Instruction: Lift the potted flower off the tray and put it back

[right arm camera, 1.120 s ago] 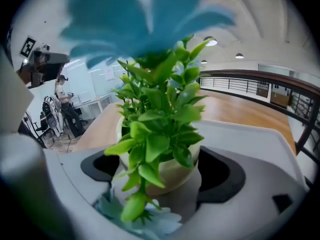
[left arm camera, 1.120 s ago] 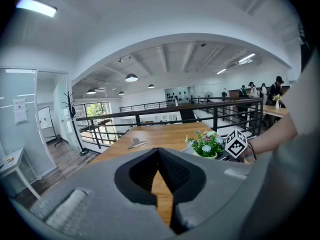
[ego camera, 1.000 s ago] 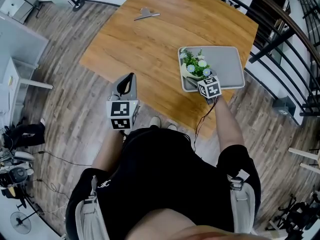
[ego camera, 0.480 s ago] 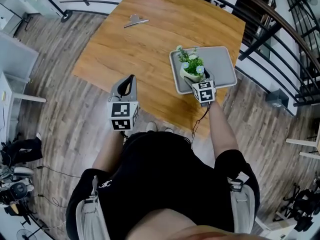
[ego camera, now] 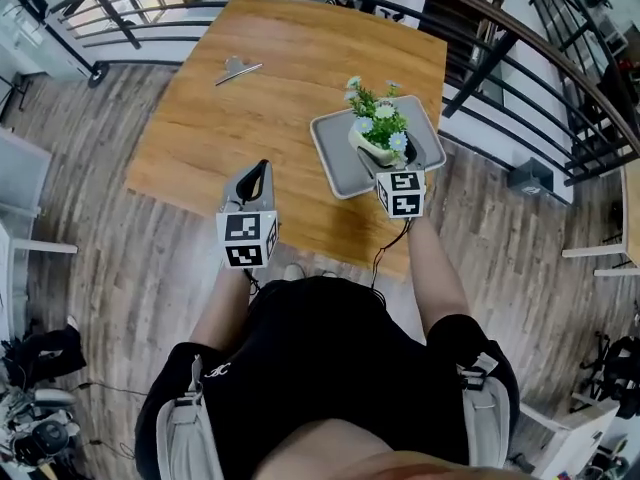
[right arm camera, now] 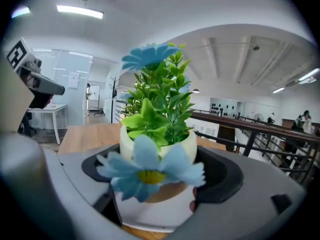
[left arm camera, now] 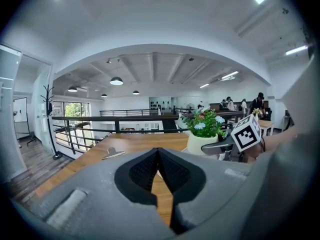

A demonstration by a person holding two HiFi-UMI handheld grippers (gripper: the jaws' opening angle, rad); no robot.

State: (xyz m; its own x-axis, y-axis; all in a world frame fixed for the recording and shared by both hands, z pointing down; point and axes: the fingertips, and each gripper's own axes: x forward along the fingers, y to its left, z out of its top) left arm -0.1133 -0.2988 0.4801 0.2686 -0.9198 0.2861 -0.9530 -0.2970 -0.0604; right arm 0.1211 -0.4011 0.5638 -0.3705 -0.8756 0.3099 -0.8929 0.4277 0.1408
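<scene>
The potted flower (ego camera: 375, 130), a cream pot with green leaves and pale blue blooms, is held over the grey tray (ego camera: 335, 168) near the table's right front corner. It looks raised off the tray. My right gripper (ego camera: 386, 160) is shut on the pot, one jaw on each side. In the right gripper view the pot (right arm camera: 159, 146) fills the space between the jaws of my right gripper (right arm camera: 157, 186). My left gripper (ego camera: 262, 168) is shut and empty, off the table's front edge. From the left gripper view, the left gripper (left arm camera: 159, 155) faces the flower (left arm camera: 206, 131).
A wooden table (ego camera: 270, 108) carries the tray. A small metal clip (ego camera: 237, 68) lies at its far left. Black railings (ego camera: 500, 48) run past the table's far and right sides. Wood-plank floor (ego camera: 90, 258) lies to the left and in front.
My right gripper has carried the potted flower up and toward the tray's middle. The left gripper has stayed shut in the same place. The head view has shifted.
</scene>
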